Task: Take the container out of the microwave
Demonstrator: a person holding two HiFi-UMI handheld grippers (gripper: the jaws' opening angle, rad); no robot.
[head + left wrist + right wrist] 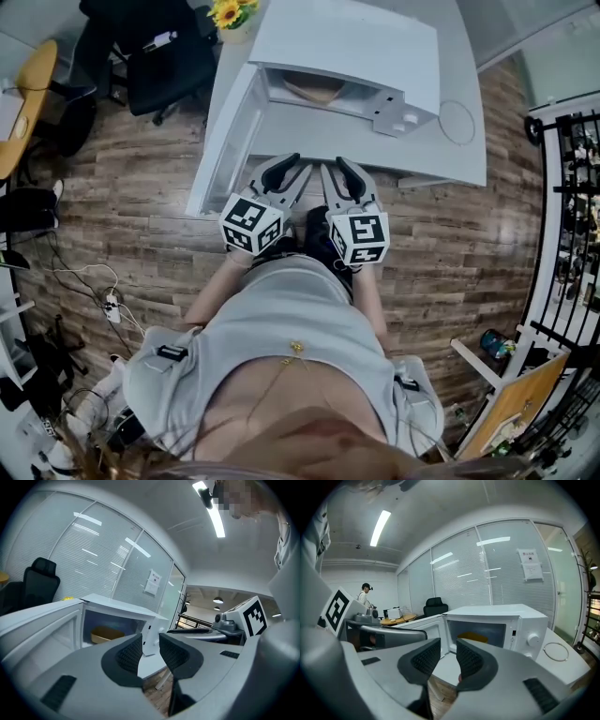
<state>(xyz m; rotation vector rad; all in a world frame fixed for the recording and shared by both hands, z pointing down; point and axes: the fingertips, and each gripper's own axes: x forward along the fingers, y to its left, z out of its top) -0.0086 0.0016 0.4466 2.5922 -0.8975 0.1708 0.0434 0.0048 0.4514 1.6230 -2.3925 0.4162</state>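
The container [314, 89], a shallow tan thing, sits inside the open microwave [375, 42] in the upper middle of the head view; it rests on the cavity floor, and its long side seems to run across the mouth, though the shade inside leaves that unsure. The door [225, 141] hangs wide open toward the left of the frame; the microwave stands on a white table [459, 141].

Below the cavity in that view the two grippers are side by side and well apart from the container; both point up the frame toward it. The left gripper [286, 169] has its jaws part-way open with nothing between them, as its own view confirms, where the container [107, 633] shows left of and beyond the jaws. The right gripper [339, 173] is likewise part-open and empty; in its view the container [474, 638] lies just above and beyond the jaws, almost straight ahead.

Neither hand is plainly nearer; the container lies ahead of both, about midway between their lines, so a two-sided reach at its short ends looks likely; the open door flanks the left gripper's path.
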